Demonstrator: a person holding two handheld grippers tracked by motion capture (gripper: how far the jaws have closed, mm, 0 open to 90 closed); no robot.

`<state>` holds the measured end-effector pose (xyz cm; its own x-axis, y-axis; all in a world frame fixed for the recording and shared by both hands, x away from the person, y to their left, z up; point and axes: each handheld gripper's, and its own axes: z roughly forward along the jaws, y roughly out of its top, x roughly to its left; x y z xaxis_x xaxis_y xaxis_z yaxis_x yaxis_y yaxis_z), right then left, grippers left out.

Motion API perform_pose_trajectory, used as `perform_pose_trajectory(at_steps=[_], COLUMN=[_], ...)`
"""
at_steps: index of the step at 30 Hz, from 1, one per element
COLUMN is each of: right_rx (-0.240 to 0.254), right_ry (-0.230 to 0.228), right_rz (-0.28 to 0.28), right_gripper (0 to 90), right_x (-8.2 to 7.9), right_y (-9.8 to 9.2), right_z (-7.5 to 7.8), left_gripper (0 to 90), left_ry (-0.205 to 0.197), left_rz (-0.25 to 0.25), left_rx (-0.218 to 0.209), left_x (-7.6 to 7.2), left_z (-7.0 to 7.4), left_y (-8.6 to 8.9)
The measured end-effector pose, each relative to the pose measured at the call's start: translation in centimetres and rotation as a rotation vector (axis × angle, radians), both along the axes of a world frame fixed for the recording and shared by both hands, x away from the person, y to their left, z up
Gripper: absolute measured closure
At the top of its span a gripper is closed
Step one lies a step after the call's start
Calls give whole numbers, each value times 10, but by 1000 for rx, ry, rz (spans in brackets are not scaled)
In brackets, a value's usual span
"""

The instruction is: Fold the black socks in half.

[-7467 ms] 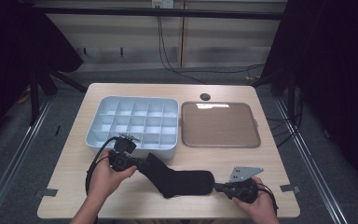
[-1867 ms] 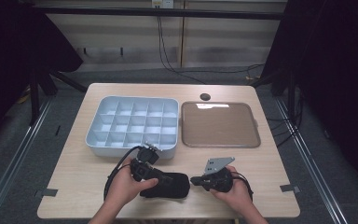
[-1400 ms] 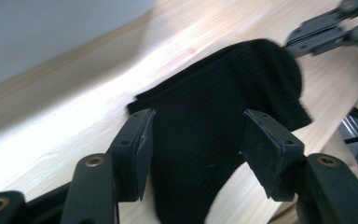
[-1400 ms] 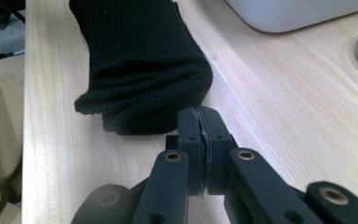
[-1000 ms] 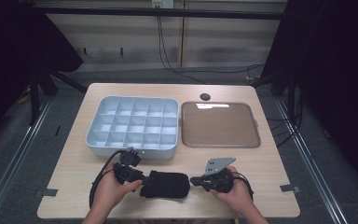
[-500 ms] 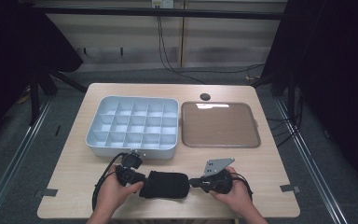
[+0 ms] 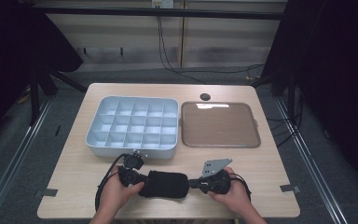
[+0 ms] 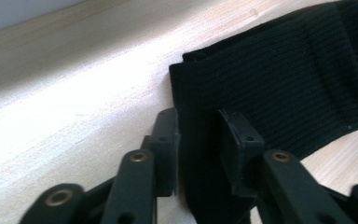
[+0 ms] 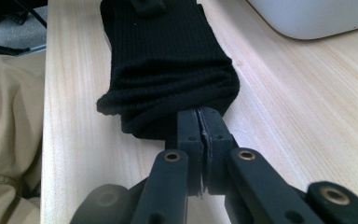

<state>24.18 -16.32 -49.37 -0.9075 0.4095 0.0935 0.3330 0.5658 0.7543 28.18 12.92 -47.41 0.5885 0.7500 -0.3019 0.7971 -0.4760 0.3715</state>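
Observation:
A folded black sock (image 7: 165, 184) lies near the table's front edge, between both hands. My left gripper (image 7: 143, 179) is at its left end. In the left gripper view its jaws have just been closing, and they now straddle the sock's (image 8: 284, 70) folded edge. The fabric fills the gap of the left gripper (image 8: 198, 135), and both pads touch it. My right gripper (image 7: 194, 183) holds the sock's right end. The right gripper view shows the right gripper (image 9: 199, 122) shut on a thin edge of the sock (image 9: 168, 60).
A grey-white box of several compartments (image 7: 130, 150) stands just behind the left hand, and its wall (image 9: 307, 18) shows in the right gripper view. A brown tray (image 7: 220, 124) lies to its right, with a small dark disc (image 7: 205, 96) behind it. Cables trail from both grippers.
The left gripper has shifted slightly right onto the sock's left end, and its jaws have narrowed around the fold. The right gripper and the sock have stayed put.

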Motion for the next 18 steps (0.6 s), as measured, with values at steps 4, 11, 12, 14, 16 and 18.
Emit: perform_pose_trajectory(at_steps=[4,11,12,14,16,18], right_rx=[-2,2,1,5,6,9], right_ry=[11,16,15,17,17,20], right_rz=[0,-2,-1,-3,1,1], right_gripper=[881,882,882,882,882,884], right_x=[1,2,2,2,2,2], right_y=[0,0,0,0,0,0], right_z=[-3,-4,-4,-4,-4,-5], left_gripper=[752,842,844,848,851,852], left_ry=[13,12,15,18,25,31], left_rz=[1,3,3,2,3,6], left_rx=[-8,1,0,2,2,-3], left_x=[0,0,0,0,0,1], left_z=[0,1,2,3,3,4], left_y=[-1,-3,-3,-3,-2,-1])
